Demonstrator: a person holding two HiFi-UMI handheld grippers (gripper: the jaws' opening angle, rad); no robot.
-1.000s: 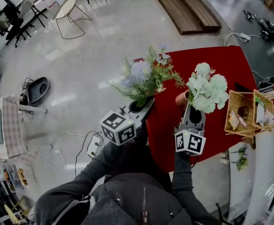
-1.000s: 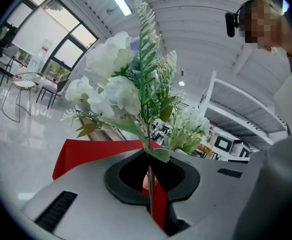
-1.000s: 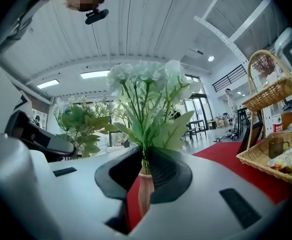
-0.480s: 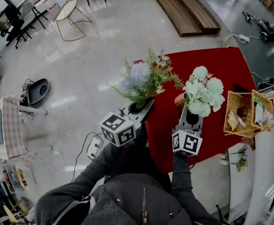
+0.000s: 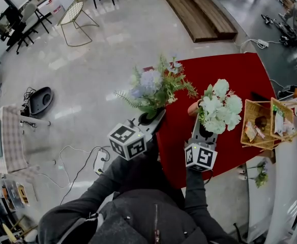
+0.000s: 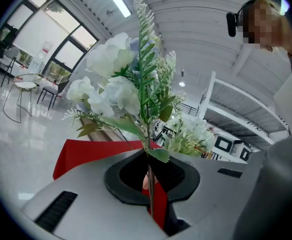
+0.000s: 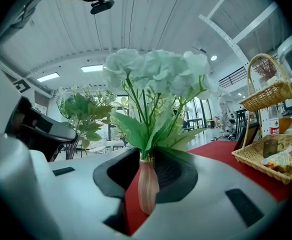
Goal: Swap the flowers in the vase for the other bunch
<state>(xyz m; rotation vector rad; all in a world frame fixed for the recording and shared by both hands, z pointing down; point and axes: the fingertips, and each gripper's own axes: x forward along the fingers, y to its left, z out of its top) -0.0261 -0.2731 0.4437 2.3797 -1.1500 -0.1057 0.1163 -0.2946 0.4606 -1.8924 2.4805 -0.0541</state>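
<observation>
My left gripper (image 5: pixel 157 115) hangs off the left edge of the red table (image 5: pixel 240 70). It is shut on the thin stem of a lavender-and-fern bunch (image 5: pixel 152 83), which stands upright between the jaws (image 6: pixel 151 209). My right gripper (image 5: pixel 203 122) is over the table, shut on the stems of a white hydrangea bunch (image 5: pixel 218 108). The terracotta vase (image 5: pixel 194 107) shows just left of that bunch. In the right gripper view the vase (image 7: pixel 147 184) fills the jaw gap (image 7: pixel 145 211) right under the hydrangea (image 7: pixel 156 71). I cannot tell whether the stem ends are inside it.
Two wicker baskets (image 5: pixel 263 121) stand at the table's right end, also seen in the right gripper view (image 7: pixel 271 154). A white counter (image 5: pixel 291 187) runs along the far right. Cables (image 5: pixel 87 156) lie on the floor at the left, with a wire chair (image 5: pixel 77 9) beyond.
My right gripper and the hydrangea have drifted slightly left and back toward me. The left gripper and its bunch have not moved.
</observation>
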